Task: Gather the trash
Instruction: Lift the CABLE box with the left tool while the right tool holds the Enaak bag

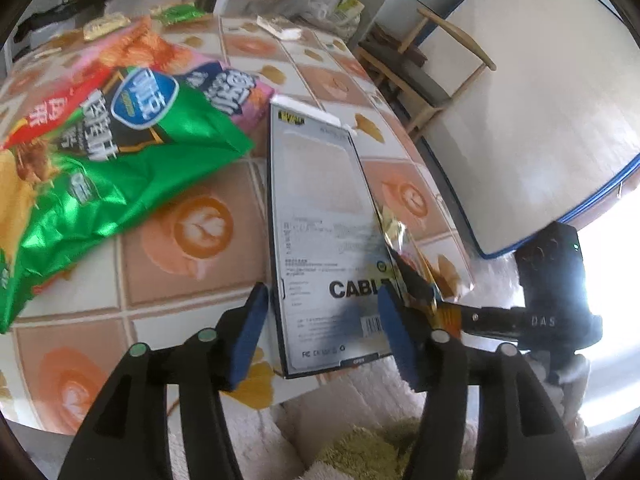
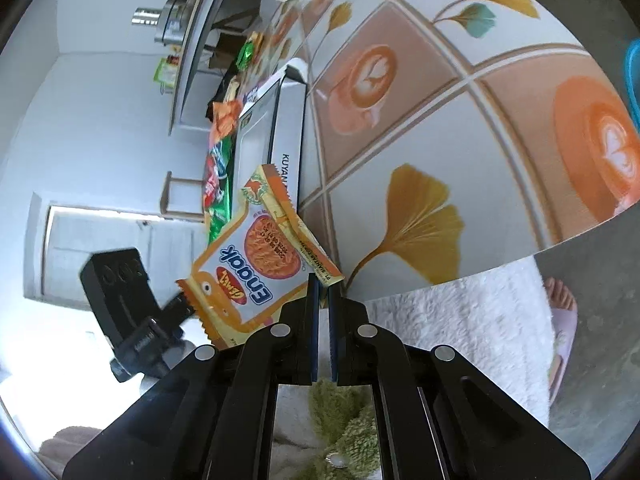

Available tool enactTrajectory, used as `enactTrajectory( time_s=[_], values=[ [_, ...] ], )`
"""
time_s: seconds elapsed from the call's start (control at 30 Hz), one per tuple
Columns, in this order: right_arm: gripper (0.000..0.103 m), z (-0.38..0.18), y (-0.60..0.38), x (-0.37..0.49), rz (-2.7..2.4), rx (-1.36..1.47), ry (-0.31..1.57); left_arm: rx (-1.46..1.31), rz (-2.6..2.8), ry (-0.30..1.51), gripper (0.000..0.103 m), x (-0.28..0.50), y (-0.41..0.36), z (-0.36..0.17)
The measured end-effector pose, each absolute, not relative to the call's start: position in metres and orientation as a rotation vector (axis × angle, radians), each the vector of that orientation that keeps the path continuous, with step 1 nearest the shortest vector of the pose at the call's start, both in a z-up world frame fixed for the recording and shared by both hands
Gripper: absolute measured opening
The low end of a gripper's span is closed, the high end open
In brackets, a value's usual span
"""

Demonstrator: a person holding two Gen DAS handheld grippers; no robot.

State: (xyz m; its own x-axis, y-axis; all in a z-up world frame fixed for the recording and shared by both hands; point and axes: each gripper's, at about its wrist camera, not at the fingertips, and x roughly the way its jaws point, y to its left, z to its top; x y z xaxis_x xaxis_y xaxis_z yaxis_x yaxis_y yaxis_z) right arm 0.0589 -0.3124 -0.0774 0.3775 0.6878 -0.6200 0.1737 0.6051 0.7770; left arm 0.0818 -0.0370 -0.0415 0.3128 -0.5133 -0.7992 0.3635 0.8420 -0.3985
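My left gripper [image 1: 324,320] has its blue pads on both sides of a flat grey cable box [image 1: 320,216] at the table's near edge, closed on its width. The box also shows in the right wrist view [image 2: 280,136]. My right gripper [image 2: 323,292] is shut on the corner of an orange and white Enaak snack wrapper [image 2: 256,264], held off the table beside the box. The wrapper's shiny edge [image 1: 400,236] and the right gripper [image 1: 440,304] show in the left wrist view, right of the box.
A green chip bag [image 1: 100,176] and a pink and red snack bag [image 1: 160,60] lie left of the box on the tiled tablecloth [image 1: 192,272]. Small wrappers [image 1: 176,14] lie at the far end. A wooden chair [image 1: 436,76] stands right. A fluffy rug [image 2: 460,320] lies below.
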Motion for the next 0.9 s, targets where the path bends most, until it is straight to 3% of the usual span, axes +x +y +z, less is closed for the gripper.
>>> enactTrajectory(
  time_s=[0.4, 0.9],
  values=[
    [0.003, -0.046, -0.383, 0.051, 0.094, 0.733, 1.025, -0.002, -0.531, 1.016, 0.081, 0.099, -0.068, -0.033],
    [0.007, -0.053, -0.373, 0.043, 0.108, 0.663, 1.025, 0.054, -0.398, 1.038, 0.085, 0.134, -0.1, -0.052]
  ],
)
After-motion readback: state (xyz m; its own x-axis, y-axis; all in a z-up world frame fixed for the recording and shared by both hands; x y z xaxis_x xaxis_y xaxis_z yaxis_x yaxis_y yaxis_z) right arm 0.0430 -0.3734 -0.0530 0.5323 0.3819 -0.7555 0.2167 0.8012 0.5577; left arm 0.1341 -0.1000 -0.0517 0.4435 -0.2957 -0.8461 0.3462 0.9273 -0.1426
